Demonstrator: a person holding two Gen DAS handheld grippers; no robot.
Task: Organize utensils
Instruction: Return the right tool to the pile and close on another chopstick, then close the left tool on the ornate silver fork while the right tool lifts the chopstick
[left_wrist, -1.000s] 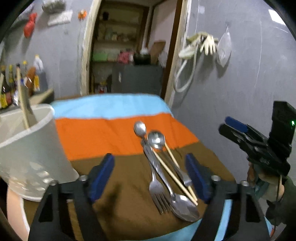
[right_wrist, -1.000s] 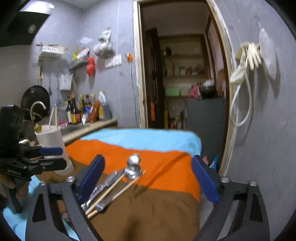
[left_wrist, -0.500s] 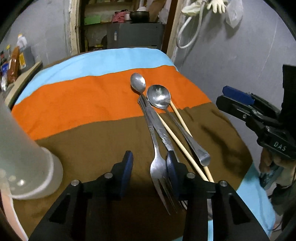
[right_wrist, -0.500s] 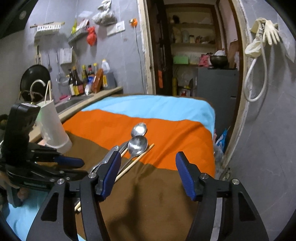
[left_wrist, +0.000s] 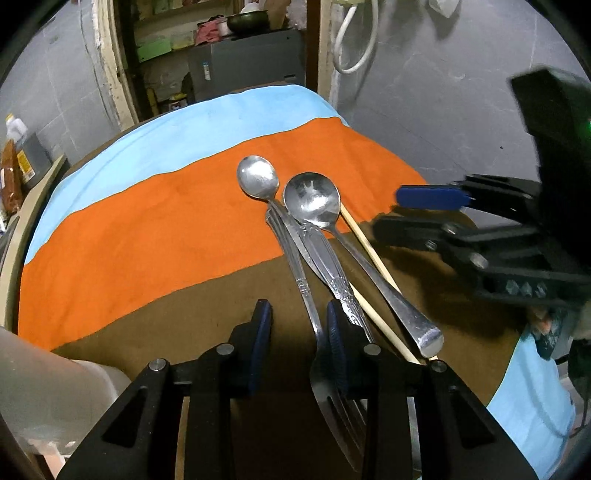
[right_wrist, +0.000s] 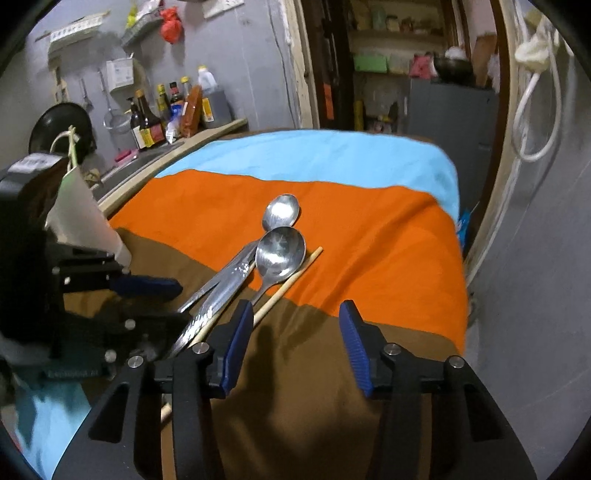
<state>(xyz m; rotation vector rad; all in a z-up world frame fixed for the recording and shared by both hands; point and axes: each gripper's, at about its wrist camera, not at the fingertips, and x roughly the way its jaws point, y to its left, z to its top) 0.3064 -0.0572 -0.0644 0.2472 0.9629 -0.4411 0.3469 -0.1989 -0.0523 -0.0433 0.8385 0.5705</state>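
Observation:
A pile of metal utensils lies on the striped cloth: a small spoon (left_wrist: 257, 176), a rounder spoon (left_wrist: 312, 199) (right_wrist: 281, 252), a fork (left_wrist: 301, 284) and wooden chopsticks (left_wrist: 369, 251) (right_wrist: 291, 282). My left gripper (left_wrist: 299, 332) hangs low over the pile's near end. Its jaws are closing, and the fork's handle runs between them, close to the right finger (left_wrist: 336, 343), not pinched. My right gripper (right_wrist: 295, 332) is over brown cloth to the right of the pile. Its jaws are closing on nothing, and the left finger (right_wrist: 236, 343) is beside a chopstick.
A white utensil holder (left_wrist: 44, 387) (right_wrist: 85, 221) stands at the table's left. The table (right_wrist: 406, 240) ends near a grey wall on the right. A counter with several bottles (right_wrist: 147, 122) runs along the far left, and a doorway opens behind.
Both grippers tipped downward and came closer to the pile. Both pairs of jaws narrowed, the left ones much more. The utensils have not moved.

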